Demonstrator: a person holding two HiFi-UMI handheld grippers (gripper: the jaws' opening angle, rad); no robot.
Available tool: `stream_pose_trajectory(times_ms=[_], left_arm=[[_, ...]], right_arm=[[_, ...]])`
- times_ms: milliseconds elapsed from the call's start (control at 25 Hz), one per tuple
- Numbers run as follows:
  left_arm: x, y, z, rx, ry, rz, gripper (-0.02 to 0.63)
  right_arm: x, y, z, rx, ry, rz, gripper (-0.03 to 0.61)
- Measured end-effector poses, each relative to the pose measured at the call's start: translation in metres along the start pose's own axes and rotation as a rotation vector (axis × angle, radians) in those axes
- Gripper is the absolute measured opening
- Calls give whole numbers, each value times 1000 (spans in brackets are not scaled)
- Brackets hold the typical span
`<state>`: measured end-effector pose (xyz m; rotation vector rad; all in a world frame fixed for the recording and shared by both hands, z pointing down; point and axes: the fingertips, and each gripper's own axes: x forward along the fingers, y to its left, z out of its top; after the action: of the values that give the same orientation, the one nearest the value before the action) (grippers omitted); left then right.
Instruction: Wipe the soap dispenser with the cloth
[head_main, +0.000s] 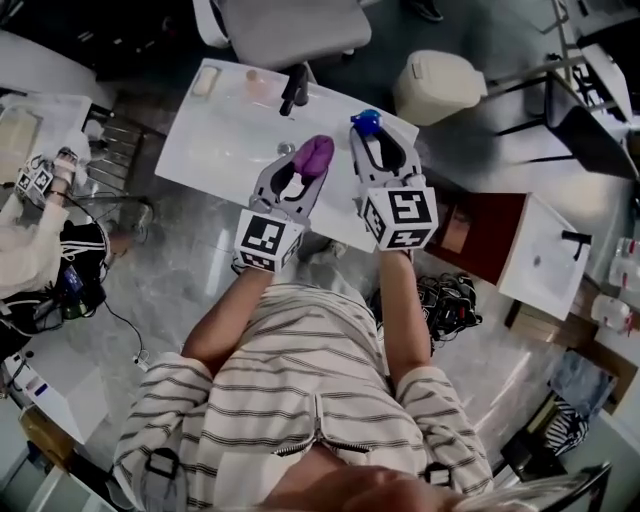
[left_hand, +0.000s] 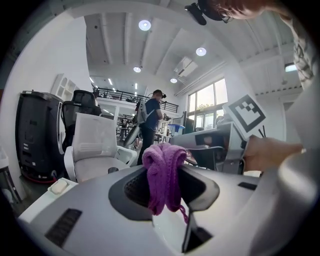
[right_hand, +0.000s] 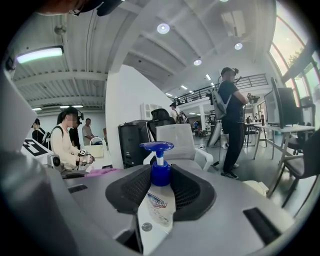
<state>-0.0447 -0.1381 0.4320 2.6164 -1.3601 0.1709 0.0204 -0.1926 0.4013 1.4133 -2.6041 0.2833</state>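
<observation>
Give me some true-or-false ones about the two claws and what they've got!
1. The left claw holds a purple cloth. True.
2. The right claw is empty. False: it grips a soap dispenser.
3. The dispenser's pump is red. False: it is blue.
4. The cloth is touching the dispenser. False: they are held apart, side by side.
5. An office chair stands by the white counter. True.
</observation>
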Motion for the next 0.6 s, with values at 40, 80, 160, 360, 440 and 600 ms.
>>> stream_pose_trajectory(times_ms=[40, 80, 160, 360, 440, 600], left_arm=[[-2, 0, 2, -1, 0, 1, 132], [-5, 0, 4, 0, 0, 1, 132], [-9, -3, 8, 5, -5, -6, 132], [-19, -17, 18, 36, -20, -31, 132], [-21, -18, 20, 42, -22, -35, 132], [-23, -23, 22, 43, -24, -45, 132]], right_arm=[[-3, 4, 4, -8, -2, 5, 130], [-6, 9, 7, -12, -5, 10, 130], [-12, 16, 14, -9, -17, 19, 132], [-27, 31, 22, -23, -33, 20, 132], [-30, 33, 23, -30, -33, 21, 132], [-35, 35, 25, -31, -32, 16, 131]])
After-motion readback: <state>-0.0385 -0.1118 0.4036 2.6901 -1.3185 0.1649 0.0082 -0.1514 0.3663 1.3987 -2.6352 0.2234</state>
